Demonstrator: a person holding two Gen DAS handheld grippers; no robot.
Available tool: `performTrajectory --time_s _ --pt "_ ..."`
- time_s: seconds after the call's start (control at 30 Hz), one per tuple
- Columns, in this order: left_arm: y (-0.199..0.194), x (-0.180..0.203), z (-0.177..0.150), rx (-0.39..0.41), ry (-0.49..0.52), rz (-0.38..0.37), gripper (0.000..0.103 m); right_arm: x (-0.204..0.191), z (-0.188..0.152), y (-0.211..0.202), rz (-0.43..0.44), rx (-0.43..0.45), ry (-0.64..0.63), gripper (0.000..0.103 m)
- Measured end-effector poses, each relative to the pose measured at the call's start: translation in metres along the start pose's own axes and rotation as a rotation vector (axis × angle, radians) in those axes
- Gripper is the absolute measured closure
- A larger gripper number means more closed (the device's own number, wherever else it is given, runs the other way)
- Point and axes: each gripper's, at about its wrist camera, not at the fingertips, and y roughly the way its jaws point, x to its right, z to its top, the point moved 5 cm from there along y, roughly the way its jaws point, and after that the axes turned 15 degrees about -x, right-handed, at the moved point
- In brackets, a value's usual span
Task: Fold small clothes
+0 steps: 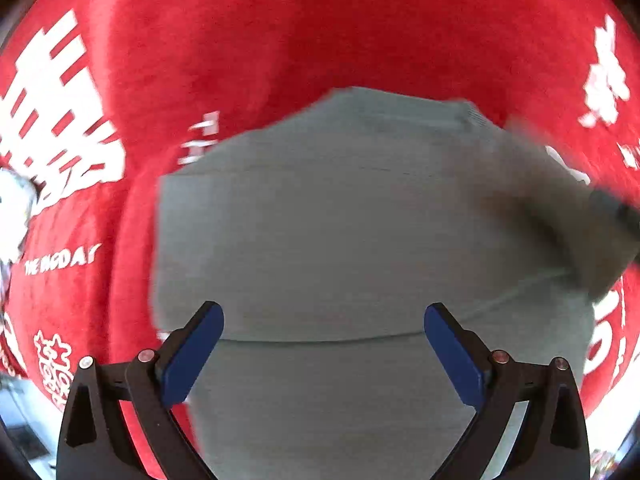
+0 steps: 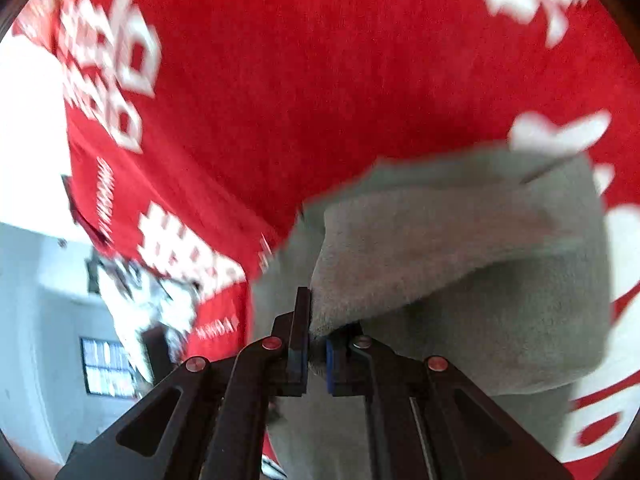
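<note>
A small grey garment (image 1: pixel 340 232) lies on a red cloth with white print (image 1: pixel 240 40). My left gripper (image 1: pixel 324 320) is open above the garment's near part, its blue pads spread wide with nothing between them. At the right edge of the left wrist view a blurred dark shape crosses the garment. In the right wrist view my right gripper (image 2: pixel 318 344) is shut on a raised fold of the grey garment (image 2: pixel 460 248), lifting its edge off the red cloth (image 2: pixel 320 80).
The red cloth covers the table and hangs over its left edge (image 2: pixel 92 208) in the right wrist view. Beyond that edge I see a white wall and a dark-framed window (image 2: pixel 108 368). A white patterned object (image 1: pixel 12 208) sits at the far left.
</note>
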Motion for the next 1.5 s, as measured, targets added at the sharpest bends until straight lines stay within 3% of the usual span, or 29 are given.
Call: performTrajectory --time_s 0.2,0.27,0.33,0.4,0.43,0.47,0.5,0.53,0.63,0.7,0.8,0.87,0.9,0.97,1.03,1.07,1.13,1.23,1.33,1.37,1.4,1.47,1.5 --pt "0.014 -0.048 -0.003 -0.022 -0.089 0.003 0.001 0.029 -0.016 0.088 -0.185 -0.208 0.114 0.092" --pt "0.017 -0.056 -0.005 -0.021 -0.106 -0.012 0.001 0.039 -0.019 0.084 -0.13 -0.189 0.174 0.085" --pt "0.019 -0.058 -0.008 -0.019 -0.116 -0.029 0.001 0.045 -0.02 0.07 -0.075 -0.14 0.232 0.061" --pt "0.02 -0.062 -0.009 -0.019 -0.124 -0.055 0.001 0.053 -0.018 0.054 -0.06 -0.06 0.288 0.059" --pt "0.02 -0.062 -0.008 -0.019 -0.127 -0.063 0.001 0.059 -0.015 0.045 -0.065 -0.021 0.319 0.063" --pt "0.019 -0.065 -0.008 -0.014 -0.132 -0.075 0.001 0.063 -0.011 0.038 -0.071 0.016 0.342 0.075" --pt "0.017 -0.067 -0.008 -0.008 -0.136 -0.08 0.001 0.063 -0.007 0.032 -0.079 0.043 0.346 0.097" --pt "0.015 -0.069 -0.007 0.0 -0.142 -0.087 0.001 0.059 -0.002 0.029 -0.101 0.062 0.332 0.097" --pt "0.009 -0.081 -0.007 0.029 -0.165 -0.123 0.001 0.01 0.017 0.033 -0.206 0.087 0.137 0.097" --pt "0.007 -0.085 -0.007 0.036 -0.178 -0.138 0.001 -0.031 0.023 0.052 -0.276 0.056 -0.045 0.097" --pt "0.013 -0.099 -0.009 0.025 -0.218 -0.163 0.001 -0.076 0.011 0.1 -0.393 -0.043 -0.274 0.093" --pt "0.018 -0.109 -0.01 0.017 -0.251 -0.17 0.001 -0.086 -0.003 0.136 -0.474 -0.14 -0.367 0.092" --pt "0.02 -0.112 -0.011 0.012 -0.262 -0.173 0.001 -0.085 -0.012 0.158 -0.524 -0.205 -0.402 0.088" --pt "0.023 -0.114 -0.013 0.0 -0.274 -0.192 0.001 -0.082 -0.024 0.181 -0.558 -0.296 -0.418 0.068" --pt "0.023 -0.109 -0.013 -0.002 -0.261 -0.214 0.001 -0.074 -0.038 0.176 -0.514 -0.319 -0.394 0.047" --pt "0.024 -0.103 -0.011 -0.003 -0.241 -0.229 0.001 -0.072 -0.042 0.166 -0.486 -0.305 -0.376 0.044" --pt "0.025 -0.09 -0.008 -0.013 -0.203 -0.257 0.001 -0.061 -0.045 0.146 -0.457 -0.295 -0.328 0.042" --pt "0.035 -0.066 0.002 -0.044 -0.17 -0.309 0.001 -0.022 -0.048 0.104 -0.408 -0.261 -0.156 0.042" --pt "0.045 -0.05 0.012 -0.071 -0.163 -0.352 0.004 0.043 -0.053 0.047 -0.351 -0.192 0.069 0.042" --pt "0.049 -0.044 0.015 -0.08 -0.162 -0.361 0.009 0.06 -0.056 0.03 -0.324 -0.166 0.144 0.042" --pt "0.051 -0.039 0.017 -0.09 -0.158 -0.363 0.021 0.068 -0.061 0.021 -0.303 -0.143 0.197 0.042" --pt "0.053 -0.033 0.021 -0.099 -0.152 -0.337 0.034 0.102 -0.065 -0.006 -0.226 -0.069 0.339 0.042" --pt "0.05 -0.03 0.023 -0.085 -0.139 -0.317 0.06 0.111 -0.064 -0.012 -0.2 -0.044 0.377 0.042"
